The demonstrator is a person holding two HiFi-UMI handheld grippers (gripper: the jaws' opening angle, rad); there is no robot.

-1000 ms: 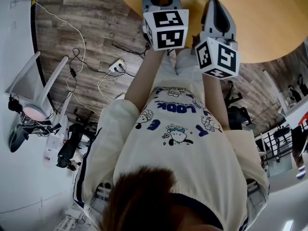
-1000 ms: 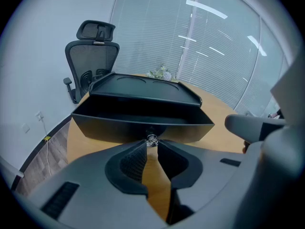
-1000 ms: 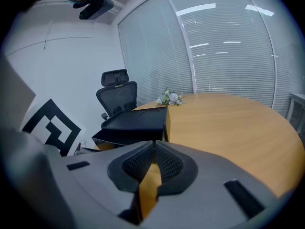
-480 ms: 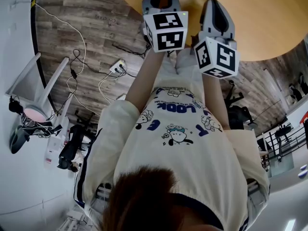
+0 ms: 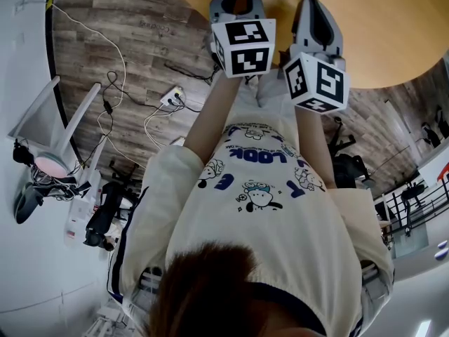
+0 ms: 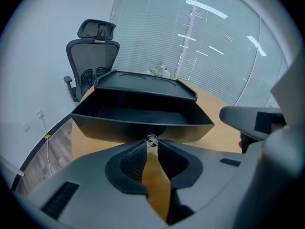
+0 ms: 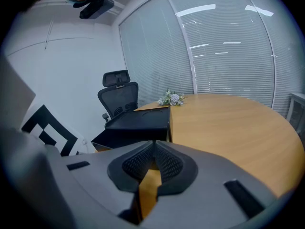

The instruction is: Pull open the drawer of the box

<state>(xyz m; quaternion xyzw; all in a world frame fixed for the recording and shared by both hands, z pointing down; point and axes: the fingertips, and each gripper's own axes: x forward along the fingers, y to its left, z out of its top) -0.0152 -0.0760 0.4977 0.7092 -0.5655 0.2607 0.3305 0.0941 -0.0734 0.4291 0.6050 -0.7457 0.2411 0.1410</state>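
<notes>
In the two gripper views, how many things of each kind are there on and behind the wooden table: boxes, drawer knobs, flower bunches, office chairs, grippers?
1 black box, drawer open
1 drawer knob
1 flower bunch
1 office chair
2 grippers: left gripper, shut on the drawer knob; right gripper, shut
Total: 6

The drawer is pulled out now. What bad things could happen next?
1. The left gripper pinches only the tiny knob on the drawer, so it might slip off.
2. The drawer already sticks far out of the box. One more pull might bring it right out.
3. The right gripper is shut on nothing, so the box may slide across the table.
</notes>
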